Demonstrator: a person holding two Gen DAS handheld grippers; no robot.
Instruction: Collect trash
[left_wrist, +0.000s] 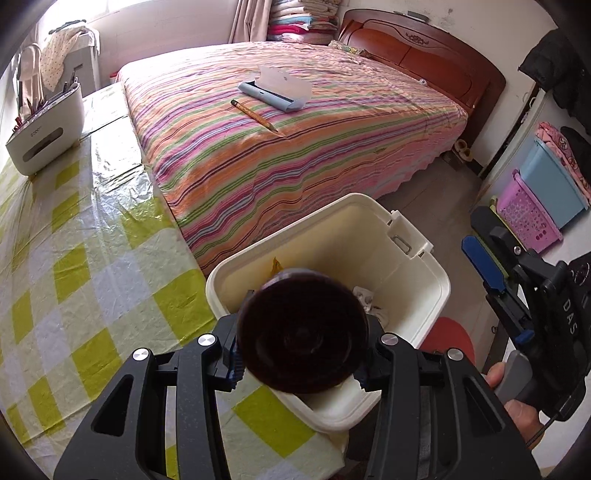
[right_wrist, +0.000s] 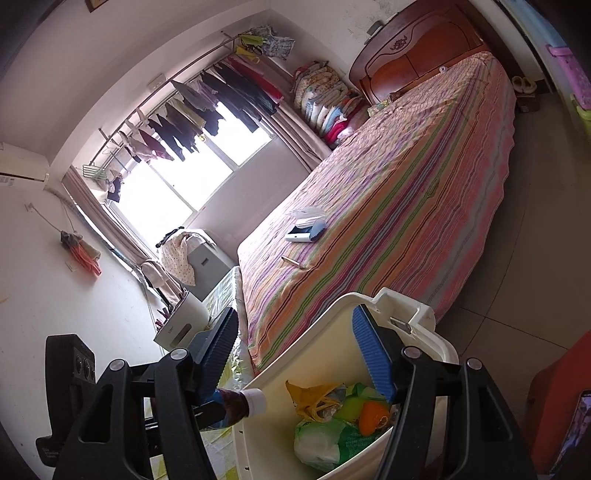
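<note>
A dark brown bottle hangs bottom-first toward the left wrist camera, over the near rim of the white bin. My left gripper is shut on it, one finger on each side. In the right wrist view the bottle's white cap pokes over the bin's left rim. My right gripper is open above the bin with nothing between its blue pads. It also shows at the right of the left wrist view as the right gripper. A yellow bag, a green-white bag and an orange item lie in the bin.
A green-check table stands left of the bin, with a white organiser on it. Behind is a striped bed holding a pencil and a blue-grey device. A red stool and pink basket sit to the right.
</note>
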